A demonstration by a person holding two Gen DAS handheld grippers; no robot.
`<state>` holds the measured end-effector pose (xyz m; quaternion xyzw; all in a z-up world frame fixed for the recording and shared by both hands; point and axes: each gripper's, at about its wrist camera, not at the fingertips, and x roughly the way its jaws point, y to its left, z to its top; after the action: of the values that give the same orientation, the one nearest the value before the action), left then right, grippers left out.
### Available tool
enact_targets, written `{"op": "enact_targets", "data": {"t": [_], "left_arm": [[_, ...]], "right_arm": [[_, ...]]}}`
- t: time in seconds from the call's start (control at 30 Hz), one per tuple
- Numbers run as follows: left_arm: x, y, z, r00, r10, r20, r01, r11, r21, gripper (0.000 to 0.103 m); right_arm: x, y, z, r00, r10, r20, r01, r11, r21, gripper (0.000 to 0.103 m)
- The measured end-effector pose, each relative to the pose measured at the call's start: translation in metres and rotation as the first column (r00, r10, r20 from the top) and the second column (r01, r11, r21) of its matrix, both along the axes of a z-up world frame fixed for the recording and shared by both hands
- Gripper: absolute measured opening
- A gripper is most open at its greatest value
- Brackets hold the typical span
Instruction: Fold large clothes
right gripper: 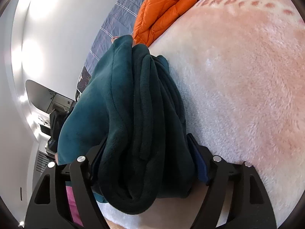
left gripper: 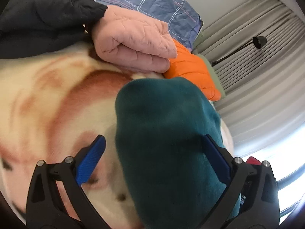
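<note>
The right tongs (right gripper: pixel 146 158) clamp a thick folded bundle of the teal fleece (right gripper: pixel 133 114) over the cream blanket (right gripper: pixel 238 85). The left tongs (left gripper: pixel 152 152) stand wide, fleece (left gripper: pixel 167 133) lying loosely between them; orange jacket (left gripper: pixel 192 70) beyond.

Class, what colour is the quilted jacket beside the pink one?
Orange jacket, clearest in the right wrist view.
</note>
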<state>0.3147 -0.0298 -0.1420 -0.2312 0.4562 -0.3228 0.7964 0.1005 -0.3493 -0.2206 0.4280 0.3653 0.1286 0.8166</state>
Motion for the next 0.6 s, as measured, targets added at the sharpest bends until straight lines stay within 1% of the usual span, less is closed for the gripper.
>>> {"op": "enact_targets", "data": {"t": [0.1, 0.2, 0.27, 0.3, 0.33, 0.37, 0.4, 0.43, 0.47, 0.5, 0.53, 0.6], "left_arm": [[0.017, -0.019, -0.002, 1.0, -0.021, 0.022, 0.021, 1.0, -0.003, 0.101], [0.033, -0.033, -0.01, 0.999, -0.047, 0.009, 0.047, 0.999, -0.01, 0.101], [0.04, -0.033, -0.015, 0.999, -0.054, 0.004, 0.055, 0.998, -0.02, 0.101], [0.042, -0.033, -0.016, 0.998, -0.059, 0.007, 0.06, 0.998, -0.027, 0.101], [0.043, -0.035, -0.018, 0.998, -0.065, 0.015, 0.065, 0.997, -0.037, 0.101], [0.042, -0.032, -0.019, 0.998, -0.066, 0.024, 0.067, 0.997, -0.042, 0.1], [0.042, -0.032, -0.019, 0.997, -0.069, 0.034, 0.07, 0.996, -0.049, 0.094], [0.039, -0.03, -0.017, 0.996, -0.073, 0.047, 0.076, 0.995, -0.066, 0.089], [0.036, -0.032, -0.014, 0.996, -0.072, 0.06, 0.076, 0.994, -0.076, 0.08], [0.03, -0.026, -0.013, 0.994, -0.072, 0.078, 0.078, 0.994, -0.075, 0.074], [0.021, -0.027, -0.006, 0.99, -0.075, 0.122, 0.083, 0.995, -0.058, 0.072], [0.007, -0.034, 0.011, 0.979, -0.083, 0.187, 0.091, 0.995, -0.035, 0.068]], "right_arm": [[0.004, -0.001, -0.001, 1.0, 0.004, -0.004, -0.004, 1.0, 0.016, 0.08], [0.009, -0.002, -0.002, 1.0, 0.01, -0.005, -0.009, 0.999, 0.042, 0.083], [0.012, -0.002, -0.003, 1.0, 0.023, -0.001, -0.022, 0.998, 0.061, 0.083], [0.014, -0.002, -0.003, 0.999, 0.035, 0.003, -0.036, 0.997, 0.07, 0.082], [0.014, -0.002, -0.002, 0.999, 0.044, 0.005, -0.044, 0.996, 0.073, 0.078], [0.014, -0.002, -0.001, 0.998, 0.056, 0.016, -0.057, 0.995, 0.078, 0.072], [0.014, -0.002, 0.0, 0.998, 0.059, 0.027, -0.061, 0.995, 0.081, 0.068], [0.012, -0.001, 0.003, 0.997, 0.057, 0.042, -0.06, 0.995, 0.078, 0.064], [0.011, 0.0, 0.005, 0.997, 0.052, 0.052, -0.056, 0.996, 0.069, 0.06], [0.009, 0.0, 0.008, 0.997, 0.045, 0.061, -0.049, 0.997, 0.055, 0.059], [0.007, 0.001, 0.011, 0.997, 0.039, 0.07, -0.042, 0.998, 0.036, 0.057], [0.002, 0.003, 0.021, 0.995, 0.03, 0.096, -0.029, 1.0, -0.007, 0.052]]}}
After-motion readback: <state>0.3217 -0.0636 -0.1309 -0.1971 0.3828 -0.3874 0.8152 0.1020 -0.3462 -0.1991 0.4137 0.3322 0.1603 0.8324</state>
